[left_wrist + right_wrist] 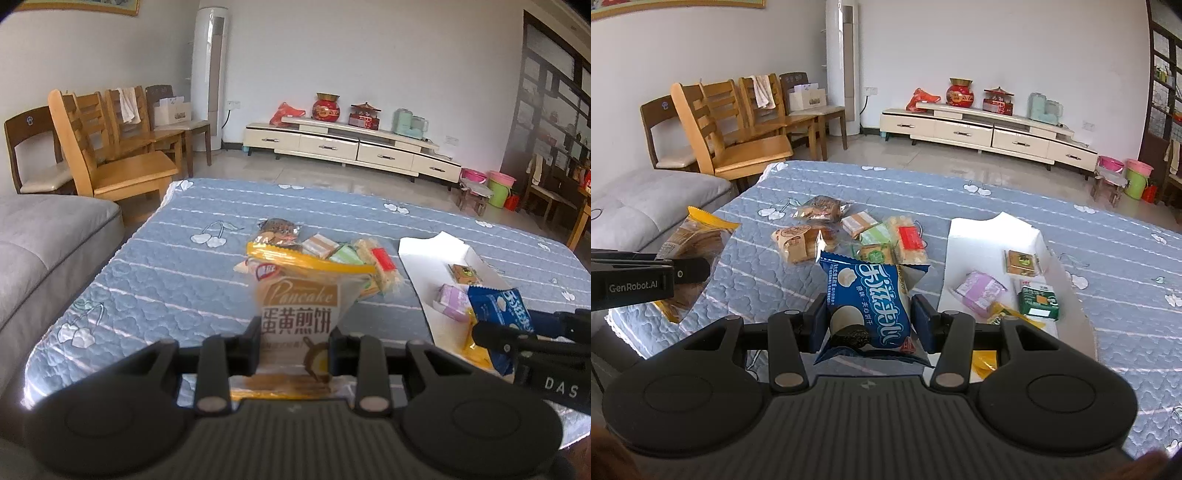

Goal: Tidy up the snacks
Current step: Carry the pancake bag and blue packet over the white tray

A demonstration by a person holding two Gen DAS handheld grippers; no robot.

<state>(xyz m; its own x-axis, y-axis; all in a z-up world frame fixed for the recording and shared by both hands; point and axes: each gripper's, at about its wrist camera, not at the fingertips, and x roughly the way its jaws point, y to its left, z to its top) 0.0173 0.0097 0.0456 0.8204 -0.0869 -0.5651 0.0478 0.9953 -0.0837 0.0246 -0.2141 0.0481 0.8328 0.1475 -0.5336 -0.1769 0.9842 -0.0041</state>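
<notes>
- Pancake packet (295, 317) sits pinched in our left gripper (293, 341), jaws closed tight on it, held above the blue quilted cloth (166, 266).
- Our right gripper (870, 321) clamps a blue biscuit packet (868, 306), jaws partly apart around its width.
- Loose snacks (849, 232) lie in a pile on the cloth ahead of us.
- Beside them, the white tray (979, 236) holds a purple packet (980, 291) and a green box (1038, 301).

Clamped between right gripper (868, 317) pads: blue biscuit packet (870, 295), above quilted blue table cover (997, 206); loose snack pile (849, 232) beyond.
</notes>
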